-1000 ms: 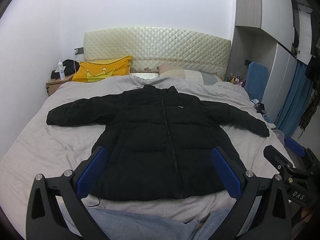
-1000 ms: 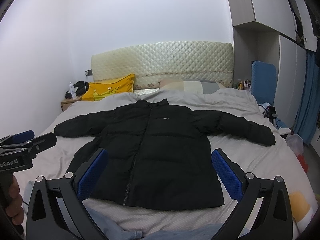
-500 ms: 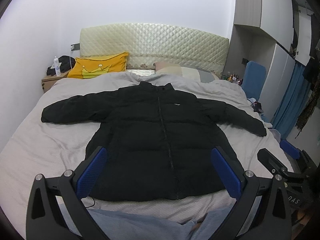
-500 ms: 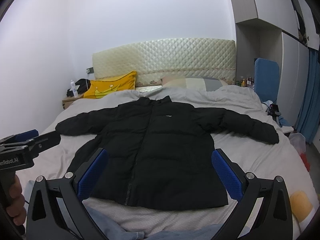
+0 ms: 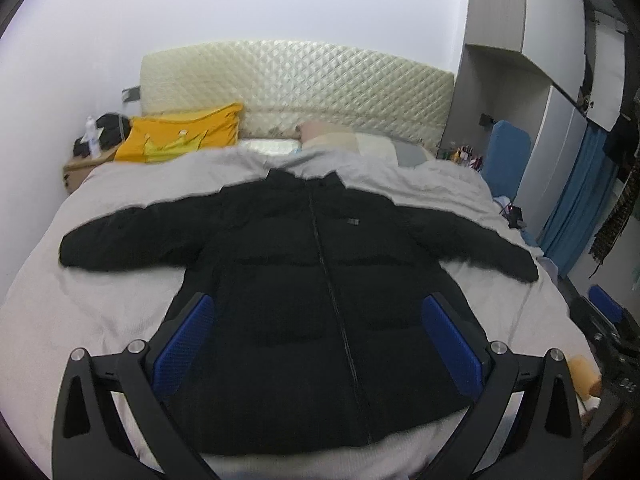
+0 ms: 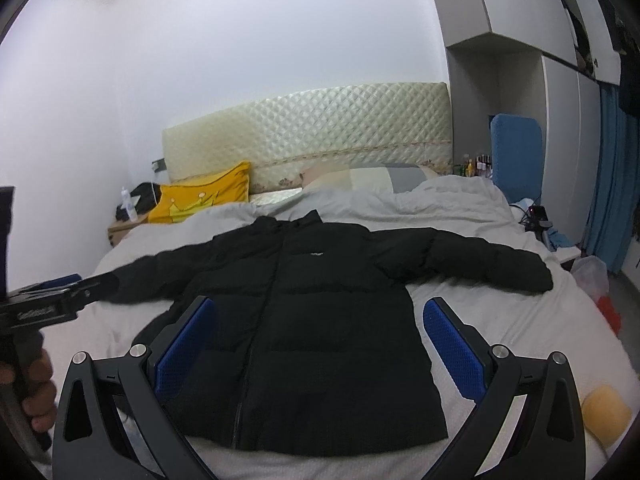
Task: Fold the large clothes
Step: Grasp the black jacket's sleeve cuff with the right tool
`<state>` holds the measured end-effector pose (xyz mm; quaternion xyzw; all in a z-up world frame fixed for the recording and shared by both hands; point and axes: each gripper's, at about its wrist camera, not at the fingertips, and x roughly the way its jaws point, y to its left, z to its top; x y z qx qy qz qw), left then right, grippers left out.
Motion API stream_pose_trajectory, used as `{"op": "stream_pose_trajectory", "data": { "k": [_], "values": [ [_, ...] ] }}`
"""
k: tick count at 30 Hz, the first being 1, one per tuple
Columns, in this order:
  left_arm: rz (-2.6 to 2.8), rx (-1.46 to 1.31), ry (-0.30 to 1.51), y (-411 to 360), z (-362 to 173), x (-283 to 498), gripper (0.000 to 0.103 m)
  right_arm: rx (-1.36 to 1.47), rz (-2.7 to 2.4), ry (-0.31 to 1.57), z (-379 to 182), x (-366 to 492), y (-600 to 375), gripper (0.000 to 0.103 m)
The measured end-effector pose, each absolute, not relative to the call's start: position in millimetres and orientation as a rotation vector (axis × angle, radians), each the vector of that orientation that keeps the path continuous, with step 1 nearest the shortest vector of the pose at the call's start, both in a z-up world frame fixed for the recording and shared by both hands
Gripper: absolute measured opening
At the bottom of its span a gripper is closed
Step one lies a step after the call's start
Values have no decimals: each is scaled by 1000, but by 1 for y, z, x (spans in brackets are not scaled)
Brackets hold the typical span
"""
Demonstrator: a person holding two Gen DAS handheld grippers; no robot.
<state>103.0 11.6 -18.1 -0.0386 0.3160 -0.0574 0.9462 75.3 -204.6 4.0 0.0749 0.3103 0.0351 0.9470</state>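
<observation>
A black puffer jacket [image 5: 312, 288] lies flat and zipped on the grey bed [image 5: 80, 312], front up, both sleeves spread out to the sides. It also shows in the right wrist view [image 6: 320, 320]. My left gripper [image 5: 320, 344] is open and empty, held above the jacket's lower half. My right gripper [image 6: 320, 344] is open and empty above the jacket's hem. The left gripper also shows at the left edge of the right wrist view [image 6: 60, 300], near the jacket's left sleeve end.
A quilted cream headboard [image 5: 296, 92], a yellow crown pillow [image 5: 180, 136] and a grey pillow [image 6: 372, 176] are at the bed's head. A nightstand [image 5: 80, 168] stands at the left. Wardrobes [image 6: 560, 140], a blue chair [image 6: 516, 152] and blue curtains [image 5: 576, 208] are at the right. A yellow sponge-like object [image 6: 604, 412] lies at the bed's right corner.
Both grippers have moved forward over the bed, so the jacket fills more of each view. The grey cloth at the bottom edge has dropped out of sight. Both grippers stay open.
</observation>
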Motion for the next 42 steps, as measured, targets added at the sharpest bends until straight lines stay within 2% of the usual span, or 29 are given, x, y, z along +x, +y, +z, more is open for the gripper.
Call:
{"op": "stream_pose_trajectory", "data": {
  "k": [8,14,26,42],
  "values": [
    [-105,-53,611,22,-48,171,103,152,3,629,-19,115,-236,103],
    [-129,-132,626,33,-75,188,103,151,-82,637,-39,147,-282,103],
    [-111,-232,617,42,-91,203,103,186,-192,716,-96,194,-393,103],
    [44,-189,621,7,-19,174,103,381,-95,766,-166,210,-507,103]
  ]
}}
